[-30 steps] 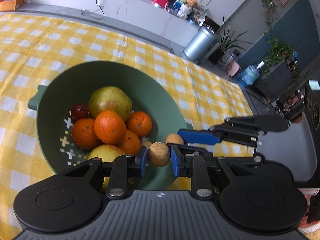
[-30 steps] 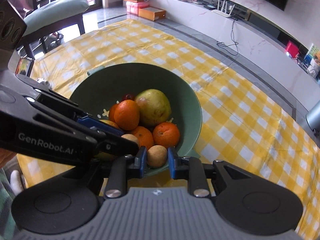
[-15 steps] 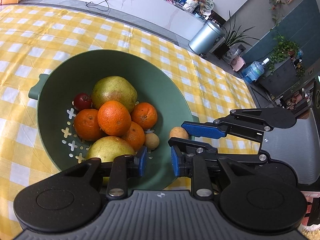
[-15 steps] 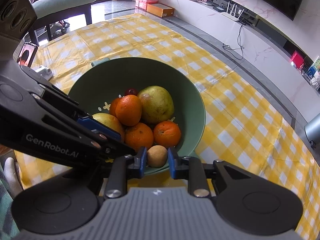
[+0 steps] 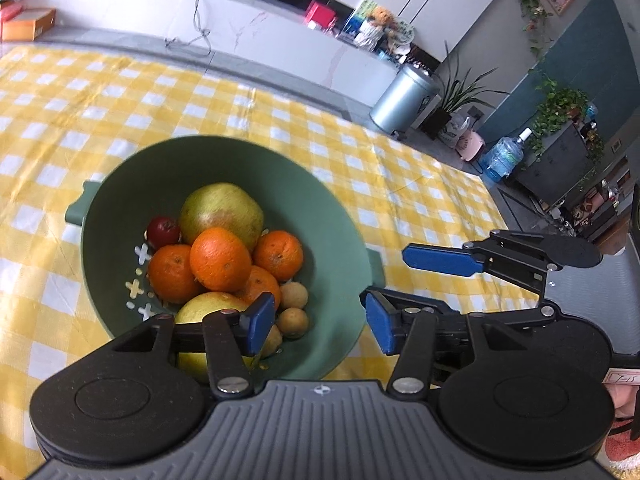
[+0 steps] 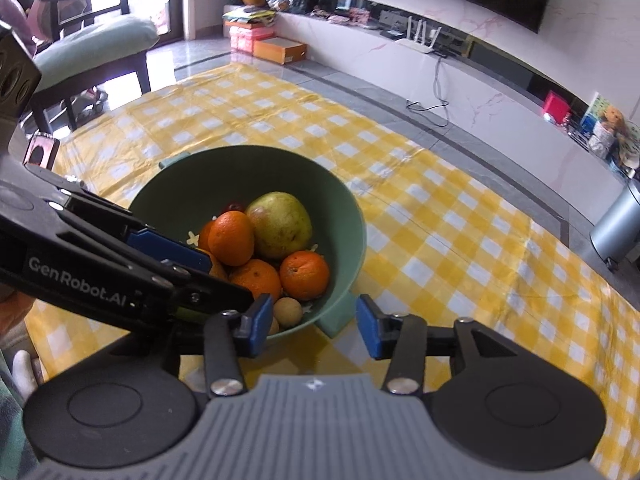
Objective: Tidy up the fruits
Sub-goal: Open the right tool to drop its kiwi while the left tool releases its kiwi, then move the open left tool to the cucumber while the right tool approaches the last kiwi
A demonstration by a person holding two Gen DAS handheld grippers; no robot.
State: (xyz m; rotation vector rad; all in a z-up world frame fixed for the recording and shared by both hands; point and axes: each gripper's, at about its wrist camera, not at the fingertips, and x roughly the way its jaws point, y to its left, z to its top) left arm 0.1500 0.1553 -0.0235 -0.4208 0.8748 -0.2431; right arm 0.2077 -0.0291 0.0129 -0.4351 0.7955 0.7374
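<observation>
A green bowl [image 5: 320, 208] [image 6: 256, 168] on the yellow checked tablecloth holds several oranges [image 5: 219, 259] [image 6: 304, 274], two pears [image 5: 221, 211] [image 6: 280, 224], a small red fruit [image 5: 162, 231] and small tan round fruits [image 5: 293, 295] [image 6: 287, 312] at its near side. My left gripper [image 5: 318, 322] is open and empty, above the bowl's near rim. My right gripper [image 6: 312, 330] is open and empty, just outside the bowl's near rim. Each gripper shows in the other's view [image 5: 440, 262] [image 6: 168, 246].
The tablecloth [image 6: 460, 248] stretches wide around the bowl. A phone [image 6: 38, 154] lies at the table's left edge. A chair [image 6: 92, 44] stands behind it. A low white cabinet [image 5: 240, 36] and a metal bin [image 5: 404, 96] stand beyond the table.
Both grippers held a small tan fruit over the bowl. Both have opened wide; the fruits now lie in the bowl. Both grippers have pulled back a little.
</observation>
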